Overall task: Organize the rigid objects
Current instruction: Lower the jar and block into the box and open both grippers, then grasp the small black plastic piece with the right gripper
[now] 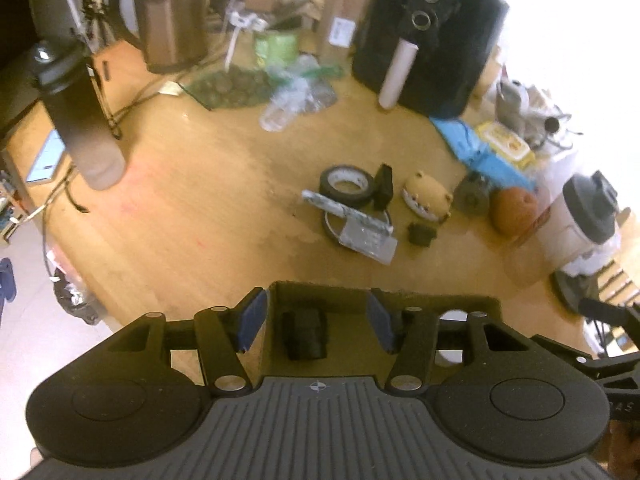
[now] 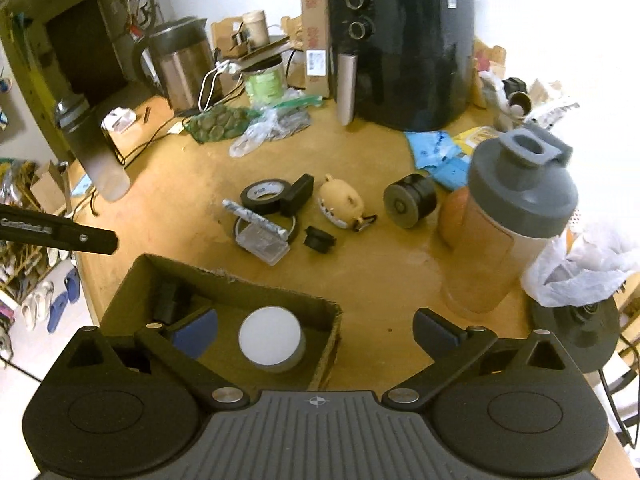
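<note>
A brown cardboard box (image 2: 236, 290) sits at the table's near edge. It holds a black part (image 1: 305, 334) and a round white-topped puck (image 2: 271, 338). My left gripper (image 1: 316, 322) is open and empty above the box. My right gripper (image 2: 316, 330) is open and empty over the box's right wall. Loose items lie mid-table: a black tape roll (image 2: 264, 196), a clear plastic case (image 2: 262, 242), a small black block (image 2: 298, 194), a tan toy (image 2: 342, 202), a small black piece (image 2: 318, 239) and a black wheel (image 2: 408, 200).
A shaker bottle with a grey lid (image 2: 508, 220) stands at the right. A black air fryer (image 2: 404, 52), a kettle (image 2: 180, 64) and a dark tumbler (image 2: 94, 148) stand further back. Bags and cables lie along the far edge.
</note>
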